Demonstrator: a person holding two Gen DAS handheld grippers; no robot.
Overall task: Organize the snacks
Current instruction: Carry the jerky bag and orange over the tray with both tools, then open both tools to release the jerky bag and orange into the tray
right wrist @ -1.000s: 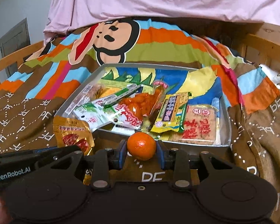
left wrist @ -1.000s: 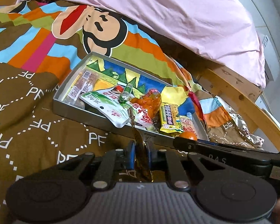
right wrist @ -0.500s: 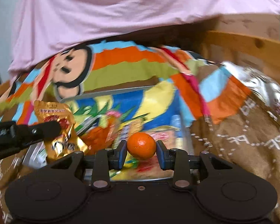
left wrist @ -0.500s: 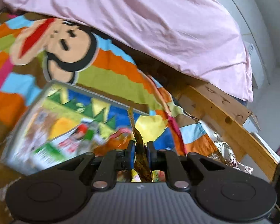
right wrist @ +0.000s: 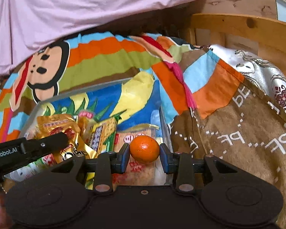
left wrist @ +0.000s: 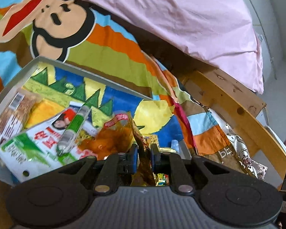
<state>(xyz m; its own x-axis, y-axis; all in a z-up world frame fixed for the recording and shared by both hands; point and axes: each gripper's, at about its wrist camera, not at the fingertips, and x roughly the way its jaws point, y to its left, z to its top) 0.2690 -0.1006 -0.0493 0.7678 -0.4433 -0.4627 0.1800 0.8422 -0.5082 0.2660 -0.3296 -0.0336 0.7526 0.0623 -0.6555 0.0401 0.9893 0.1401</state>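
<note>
A grey metal tray (left wrist: 97, 70) with a cartoon-printed floor lies on the bed and holds several snack packets. My left gripper (left wrist: 143, 157) is shut on a gold foil snack packet (left wrist: 141, 148), held edge-on over the tray's near right part; the right wrist view shows the same packet (right wrist: 61, 131) and the left gripper's finger (right wrist: 47, 145) above the tray (right wrist: 162, 118). My right gripper (right wrist: 144, 158) is shut on a small orange mandarin (right wrist: 144, 148), held over the tray's right end above a pink rice-cracker packet (right wrist: 139, 169).
In the tray lie a white-green packet (left wrist: 34, 143), a green tube (left wrist: 74, 127), an orange-filled clear bag (left wrist: 108, 143) and a yellow-green cracker pack (right wrist: 103, 133). A pink duvet (left wrist: 181, 19) lies behind. A wooden bed rail (left wrist: 238, 114) runs at the right.
Both grippers have moved forward from in front of the tray to over it, carrying the gold packet and the mandarin. Both stay shut on their loads.
</note>
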